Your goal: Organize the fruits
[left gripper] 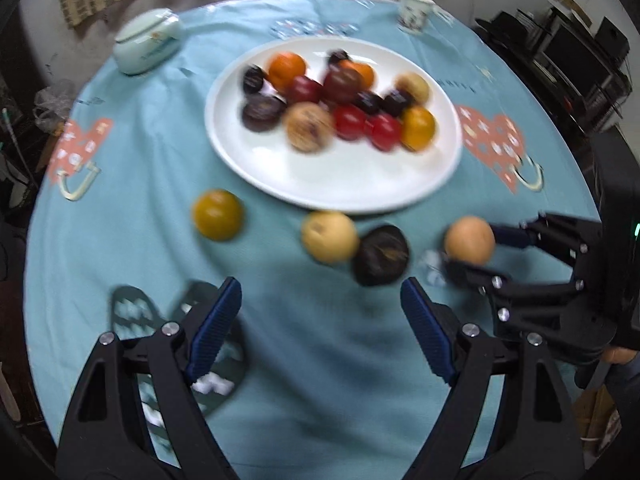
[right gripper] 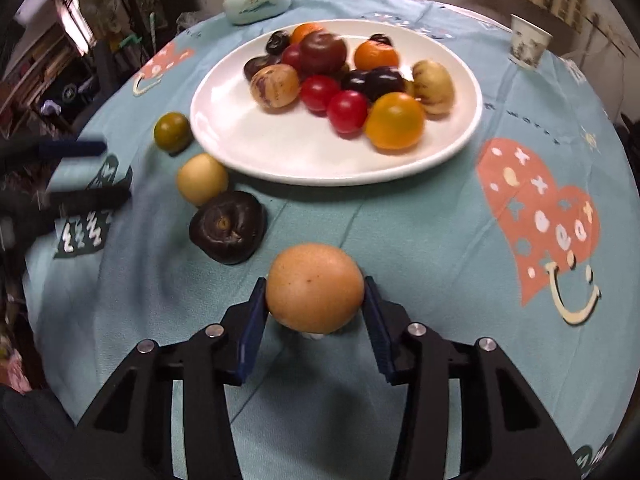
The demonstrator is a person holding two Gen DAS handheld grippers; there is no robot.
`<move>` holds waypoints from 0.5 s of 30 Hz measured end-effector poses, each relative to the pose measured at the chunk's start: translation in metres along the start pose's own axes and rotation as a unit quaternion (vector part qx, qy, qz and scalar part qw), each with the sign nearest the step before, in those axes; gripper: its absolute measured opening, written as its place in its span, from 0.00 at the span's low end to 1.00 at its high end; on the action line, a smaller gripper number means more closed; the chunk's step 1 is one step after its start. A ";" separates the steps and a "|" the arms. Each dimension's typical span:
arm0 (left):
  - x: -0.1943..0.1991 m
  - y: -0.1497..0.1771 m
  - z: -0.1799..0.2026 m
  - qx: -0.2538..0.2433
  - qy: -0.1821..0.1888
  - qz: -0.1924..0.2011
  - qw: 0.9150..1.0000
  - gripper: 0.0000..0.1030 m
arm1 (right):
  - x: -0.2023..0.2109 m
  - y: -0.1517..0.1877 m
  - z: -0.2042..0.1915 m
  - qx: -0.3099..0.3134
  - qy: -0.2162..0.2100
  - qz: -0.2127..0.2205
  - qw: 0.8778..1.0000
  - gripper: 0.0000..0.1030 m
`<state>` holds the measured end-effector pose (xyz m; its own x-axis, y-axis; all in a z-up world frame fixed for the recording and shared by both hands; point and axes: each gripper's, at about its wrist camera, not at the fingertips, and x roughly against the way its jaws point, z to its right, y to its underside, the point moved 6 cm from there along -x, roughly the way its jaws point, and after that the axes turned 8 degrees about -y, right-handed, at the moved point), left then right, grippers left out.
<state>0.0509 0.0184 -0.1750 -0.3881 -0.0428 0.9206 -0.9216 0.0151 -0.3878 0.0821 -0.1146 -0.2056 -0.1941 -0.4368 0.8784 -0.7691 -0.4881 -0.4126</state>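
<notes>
A white plate [left gripper: 340, 184] [right gripper: 280, 152] in the middle of the table holds several fruits: red, orange, dark purple and tan ones. My right gripper [right gripper: 315, 292] [left gripper: 466, 248] is shut on a tan round fruit [right gripper: 315, 286] [left gripper: 470, 240] in front of the plate. My left gripper [left gripper: 322, 312] is open and empty above the cloth; it also shows blurred in the right wrist view [right gripper: 92, 172]. On the cloth lie a green-yellow fruit [left gripper: 218, 215] [right gripper: 173, 131], a pale yellow fruit [left gripper: 330, 236] [right gripper: 202, 178] and a dark brown fruit [left gripper: 381, 255] [right gripper: 228, 226].
The round table has a teal cloth [left gripper: 120, 128] [right gripper: 420, 220] with orange heart prints. A pale green lidded box [left gripper: 147, 40] [right gripper: 256, 0] stands at the back. A patterned cup [left gripper: 414, 12] [right gripper: 528, 46] stands at the far edge. Dark shelves [left gripper: 560, 52] lie beyond the table.
</notes>
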 end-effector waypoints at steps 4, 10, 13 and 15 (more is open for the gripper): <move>-0.016 0.001 0.023 0.023 -0.007 -0.011 1.000 0.81 | 0.010 0.005 0.011 -0.012 0.000 0.007 1.000 0.45; -0.044 -0.015 0.028 0.101 -0.050 -0.023 0.993 0.81 | 0.019 0.012 0.019 -0.005 -0.012 0.009 1.000 0.45; -0.053 -0.017 0.030 0.120 -0.065 -0.029 0.990 0.80 | 0.024 0.014 0.024 0.004 -0.019 0.009 1.000 0.45; -0.057 -0.018 0.030 0.132 -0.076 -0.030 0.988 0.79 | 0.028 0.016 0.027 0.010 -0.024 0.010 1.000 0.45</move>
<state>0.0894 -0.0095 -0.2222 -0.3088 -0.1853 0.9329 -0.9024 -0.2529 -0.3489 0.0815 -0.1550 -0.1942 -0.1803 -0.4816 0.8577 -0.7532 -0.4932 -0.4353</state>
